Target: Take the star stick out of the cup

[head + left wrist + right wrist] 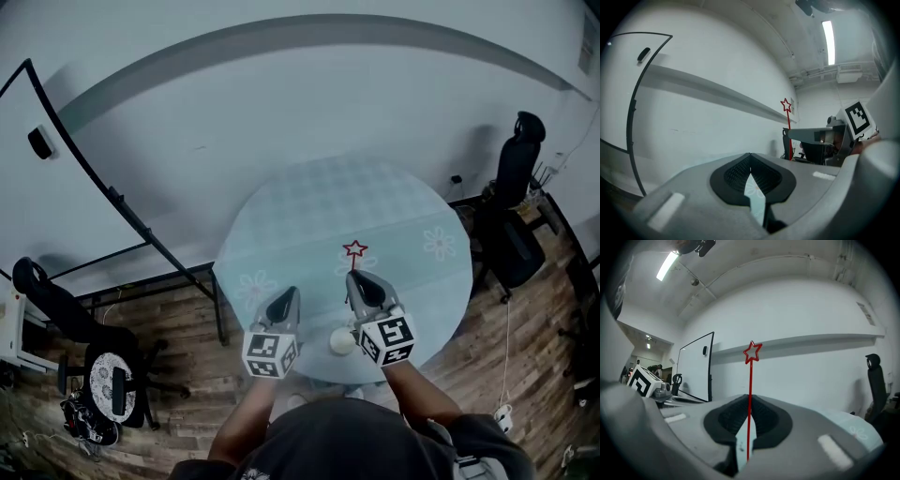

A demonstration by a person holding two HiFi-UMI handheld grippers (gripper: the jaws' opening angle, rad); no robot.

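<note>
Right gripper (749,427) pinching red star stick (750,380) between narrow jaws, stick standing upright, star on top, over near edge of round table (300,216). White cup (342,340) sitting at near edge between both grippers, just beside right one. Left gripper (751,174) hovering, jaws pressing together, gripping nothing.

Head view looks steeply down over the table (309,216); both gripper views, low and close, share the star stick (750,380).
</note>
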